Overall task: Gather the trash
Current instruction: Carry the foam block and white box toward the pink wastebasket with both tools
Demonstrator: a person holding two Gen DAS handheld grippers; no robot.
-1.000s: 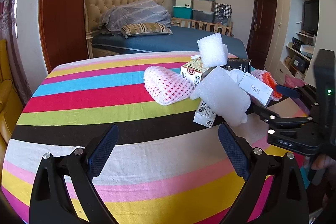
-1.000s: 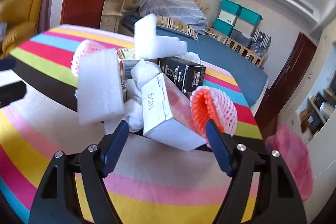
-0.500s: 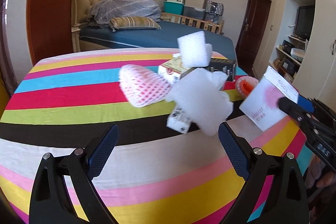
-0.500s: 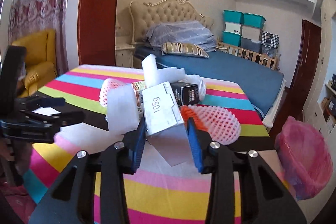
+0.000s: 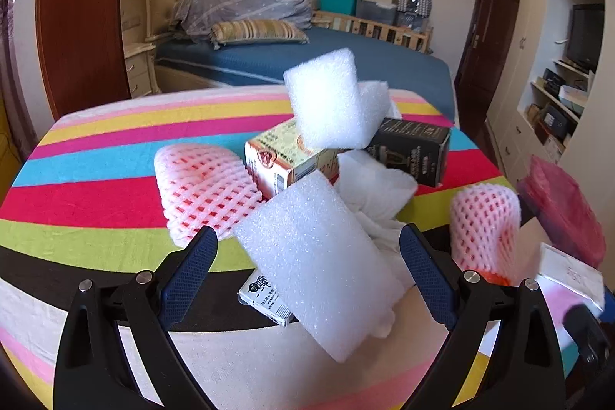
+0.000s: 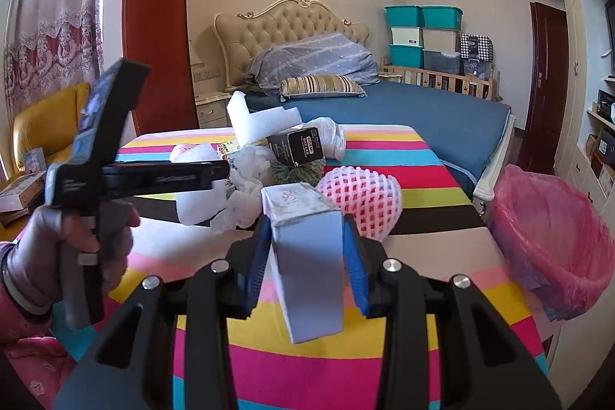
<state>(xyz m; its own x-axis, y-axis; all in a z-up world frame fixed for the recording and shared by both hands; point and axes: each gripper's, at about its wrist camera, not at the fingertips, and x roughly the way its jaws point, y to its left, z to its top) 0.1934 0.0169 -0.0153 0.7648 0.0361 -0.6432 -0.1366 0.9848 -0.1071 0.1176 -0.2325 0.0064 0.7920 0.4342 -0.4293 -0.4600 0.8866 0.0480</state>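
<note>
White box: a white box [image 6: 307, 248] is held tight between the two fingers of the right gripper [image 6: 307, 241], lifted above the striped table [image 6: 384, 341].
Pink bin: a bin lined with a pink bag [image 6: 553, 237] is seen just past the table's edge, to the right of the held box. What is inside it cannot be seen.
Left gripper: the left gripper [image 5: 307, 279] is kept wide open with nothing held. A white foam slab [image 5: 319, 264] is seen between its fingers, but it is not squeezed.
Pile still on the table: a second foam block [image 5: 326, 98], a pink net sleeve [image 5: 203, 191], another net sleeve [image 5: 484, 225] nearer the bin, a printed carton [image 5: 284, 156], a black box [image 5: 411, 148] and crumpled white wrap [image 5: 376, 191] are left behind the foam slab.
Done so far: one piece is picked up, not yet dropped in the bin.
Left to do: it looks like most of the job is still ahead; the box must be carried to the bin, then the pile must be cleared piece by piece.
</note>
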